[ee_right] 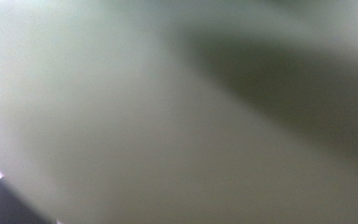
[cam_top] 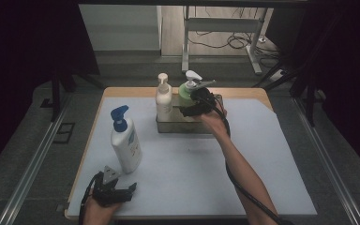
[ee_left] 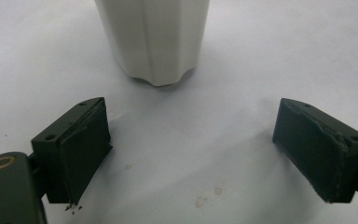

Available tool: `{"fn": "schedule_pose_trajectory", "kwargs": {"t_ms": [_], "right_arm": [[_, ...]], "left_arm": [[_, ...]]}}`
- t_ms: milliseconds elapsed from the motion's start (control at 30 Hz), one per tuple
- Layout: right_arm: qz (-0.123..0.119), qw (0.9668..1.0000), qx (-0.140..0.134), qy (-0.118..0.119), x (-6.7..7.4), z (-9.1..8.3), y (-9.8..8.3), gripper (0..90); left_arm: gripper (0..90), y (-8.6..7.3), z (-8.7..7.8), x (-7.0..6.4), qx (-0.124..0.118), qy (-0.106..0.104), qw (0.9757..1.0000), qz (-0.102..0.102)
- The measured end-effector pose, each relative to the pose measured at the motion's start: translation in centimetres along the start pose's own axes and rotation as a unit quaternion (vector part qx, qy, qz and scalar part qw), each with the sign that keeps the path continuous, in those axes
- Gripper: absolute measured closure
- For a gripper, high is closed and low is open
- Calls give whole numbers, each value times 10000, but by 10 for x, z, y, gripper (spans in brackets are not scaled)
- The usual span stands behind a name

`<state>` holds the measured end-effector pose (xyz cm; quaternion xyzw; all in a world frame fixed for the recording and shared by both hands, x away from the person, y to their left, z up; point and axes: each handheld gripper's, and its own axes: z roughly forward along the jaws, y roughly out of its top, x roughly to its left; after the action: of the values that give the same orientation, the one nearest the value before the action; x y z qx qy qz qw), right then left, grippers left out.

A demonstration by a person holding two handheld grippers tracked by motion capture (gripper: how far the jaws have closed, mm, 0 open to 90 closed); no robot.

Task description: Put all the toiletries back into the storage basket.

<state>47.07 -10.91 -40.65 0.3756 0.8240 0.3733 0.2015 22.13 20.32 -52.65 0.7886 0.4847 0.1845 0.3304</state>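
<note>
Left gripper (ee_left: 191,149) fingers gape before white bottle (ee_left: 153,37); right gripper (cam_top: 198,101) grips green bottle (cam_top: 186,93).

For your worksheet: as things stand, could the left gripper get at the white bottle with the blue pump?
Probably yes. The left gripper has its jaws wide open on the table, pointing at the white bottle with the blue pump just ahead, with bare white mat between them.

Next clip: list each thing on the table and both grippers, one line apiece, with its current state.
Green pump bottle: upright in the tray, right gripper at it.
White pump bottle: upright in the tray's left part.
Blue-pump bottle: upright on the table, outside the tray.
Tray: on the table, holding two bottles.
Left gripper: open, nothing between its jaws, near the blue-pump bottle.
Right gripper: against the green pump bottle; grip cannot be told.
</note>
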Motion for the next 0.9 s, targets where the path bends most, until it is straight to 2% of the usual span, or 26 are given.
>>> {"fn": "schedule_pose_trajectory", "kwargs": {"t_ms": [467, 900], "right_arm": [[82, 9996, 272, 89, 0, 14, -8, 123], [226, 9993, 109, 276, -6, 19, -11, 111]], "left_arm": [[107, 0, 0, 0, 0, 0, 10000, 0], [107, 0, 0, 0, -4, -2, 10000, -4]]}}
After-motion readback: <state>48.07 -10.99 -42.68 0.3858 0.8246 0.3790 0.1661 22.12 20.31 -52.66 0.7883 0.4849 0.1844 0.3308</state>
